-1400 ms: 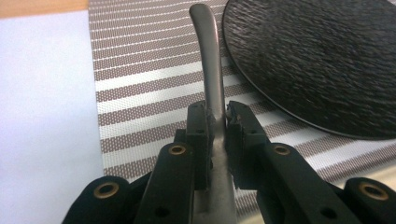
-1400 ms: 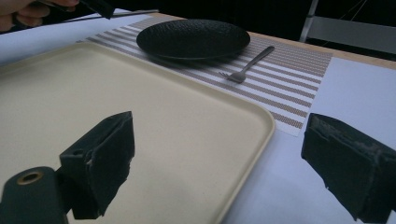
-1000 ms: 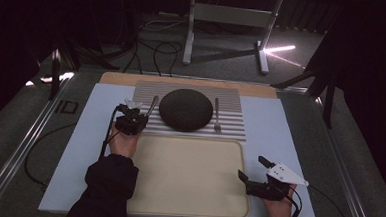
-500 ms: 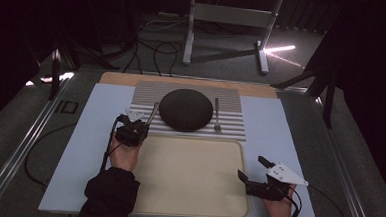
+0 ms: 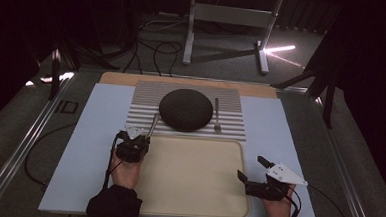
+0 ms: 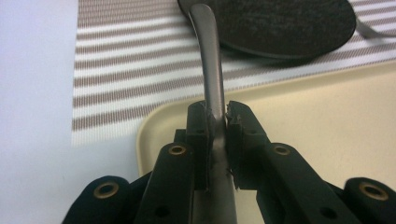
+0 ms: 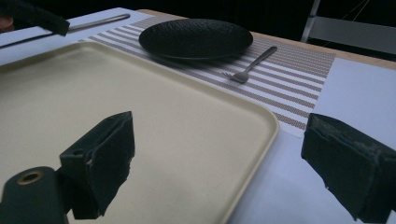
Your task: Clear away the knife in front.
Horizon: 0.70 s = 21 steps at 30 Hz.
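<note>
Knife (image 6: 211, 65) drawn toward tray (image 5: 192, 178).

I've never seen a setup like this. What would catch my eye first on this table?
Probably the round black plate in the middle of the striped placemat, with a fork lying to its right. In front of it sits a big cream tray. At the tray's near-left corner the left gripper has its jaws clamped on the handle of a metal utensil, while the right gripper waits open at the tray's right edge.

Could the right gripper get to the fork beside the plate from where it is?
Probably yes. The right gripper, jaws wide open and empty, sits at the tray's near right corner; the fork lies on the striped mat beyond, with nothing between them.
</note>
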Each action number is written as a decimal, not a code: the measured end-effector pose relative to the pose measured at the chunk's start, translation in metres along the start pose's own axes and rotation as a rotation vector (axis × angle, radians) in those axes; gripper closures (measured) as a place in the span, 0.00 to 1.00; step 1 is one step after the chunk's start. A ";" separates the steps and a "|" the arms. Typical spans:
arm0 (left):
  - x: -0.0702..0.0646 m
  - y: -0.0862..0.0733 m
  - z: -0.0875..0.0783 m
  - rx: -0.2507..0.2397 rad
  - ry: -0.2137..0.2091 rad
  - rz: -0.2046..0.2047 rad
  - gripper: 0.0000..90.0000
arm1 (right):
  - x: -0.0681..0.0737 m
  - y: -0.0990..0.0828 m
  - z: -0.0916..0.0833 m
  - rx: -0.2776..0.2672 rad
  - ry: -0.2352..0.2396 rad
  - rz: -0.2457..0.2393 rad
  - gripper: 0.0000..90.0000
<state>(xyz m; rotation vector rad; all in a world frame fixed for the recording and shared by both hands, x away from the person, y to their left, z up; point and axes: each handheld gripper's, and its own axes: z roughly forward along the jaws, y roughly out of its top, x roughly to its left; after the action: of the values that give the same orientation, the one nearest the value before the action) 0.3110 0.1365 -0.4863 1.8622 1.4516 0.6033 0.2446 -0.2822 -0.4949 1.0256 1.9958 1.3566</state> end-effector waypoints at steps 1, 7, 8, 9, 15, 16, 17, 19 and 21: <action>-0.001 -0.003 -0.001 0.002 0.000 0.000 0.90 | 0.000 0.000 0.000 -0.001 -0.001 -0.002 0.10; -0.006 -0.014 -0.006 -0.002 0.008 0.004 0.90 | 0.000 0.000 0.000 -0.002 0.000 0.000 0.10; -0.007 -0.016 -0.007 -0.001 0.010 0.008 0.90 | 0.000 0.000 0.000 -0.003 -0.001 0.000 0.10; -0.008 -0.017 -0.009 -0.003 0.010 0.008 0.90 | 0.000 0.000 0.000 -0.003 0.001 0.001 0.10; -0.010 -0.026 -0.014 0.004 0.009 -0.015 0.90 | -0.001 0.000 0.000 -0.003 0.001 0.002 0.10; -0.011 -0.028 -0.015 0.003 0.009 -0.021 0.90 | -0.001 0.000 0.000 -0.002 0.002 0.002 0.10; -0.011 -0.029 -0.015 0.008 0.012 -0.023 0.90 | -0.001 0.000 0.000 -0.001 0.000 0.002 0.10; -0.012 -0.033 -0.017 0.011 0.012 -0.031 0.90 | -0.001 0.000 0.000 -0.002 0.001 0.003 0.10; -0.013 -0.036 -0.018 0.018 0.016 -0.035 0.90 | -0.001 0.000 0.000 -0.001 -0.001 0.004 0.10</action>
<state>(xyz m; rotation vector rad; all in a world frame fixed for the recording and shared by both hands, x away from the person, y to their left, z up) 0.2715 0.1328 -0.5006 1.8456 1.5018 0.5907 0.2451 -0.2830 -0.4954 1.0301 1.9931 1.3580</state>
